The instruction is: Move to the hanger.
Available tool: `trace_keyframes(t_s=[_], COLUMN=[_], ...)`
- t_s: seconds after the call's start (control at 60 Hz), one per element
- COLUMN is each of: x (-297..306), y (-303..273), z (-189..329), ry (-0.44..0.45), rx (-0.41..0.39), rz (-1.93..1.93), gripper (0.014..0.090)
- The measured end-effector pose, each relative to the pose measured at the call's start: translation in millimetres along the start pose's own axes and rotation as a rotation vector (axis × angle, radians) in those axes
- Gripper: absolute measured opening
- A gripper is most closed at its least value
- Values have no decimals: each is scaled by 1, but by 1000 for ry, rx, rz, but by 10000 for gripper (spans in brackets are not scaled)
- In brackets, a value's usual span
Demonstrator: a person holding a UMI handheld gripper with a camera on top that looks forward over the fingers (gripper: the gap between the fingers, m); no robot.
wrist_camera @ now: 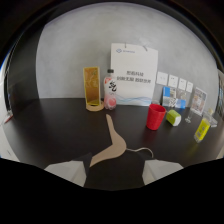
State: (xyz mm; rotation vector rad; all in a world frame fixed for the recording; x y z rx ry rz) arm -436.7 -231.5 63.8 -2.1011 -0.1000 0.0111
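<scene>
**Hanger just ahead of the fingers on a dark worktop**

The fingers [112, 172] show as pale wedges at the near edge, with a dark mass between them; whether they are spread or pressed together cannot be told. Just ahead of them lies the wooden hanger [113, 142], flat on the dark worktop [55, 125], its pale arm running from near left up toward the far middle, its thin wire hook [142, 150] curling off to the right.

Beyond the hanger and to the right stands a red cup [155, 116], upright (its inside cannot be seen). Just right of it a small yellow-green container [173, 117] lies tilted. Farther right a yellow bottle [202, 129] stands near the worktop's right edge, with a clear stemmed glass [190, 114] just behind it.

At the far side, left of centre, an amber see-through box [92, 89] stands upright on a round base. Beside it is a clear bottle [110, 90] with a pinkish label. Behind that a white paper bag [134, 70] with blue print stands against the grey wall [65, 55]. Small display cards [172, 87] line the far right.
</scene>
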Motion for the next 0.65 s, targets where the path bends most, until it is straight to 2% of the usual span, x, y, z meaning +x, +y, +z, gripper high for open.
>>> trace_keyframes(t_s=[0.267,0.65], x=[-2,1], y=[-3,1], z=[67,80], ry=[22,37], rx=[-43,-62], rz=[10,14], gripper=[849,854])
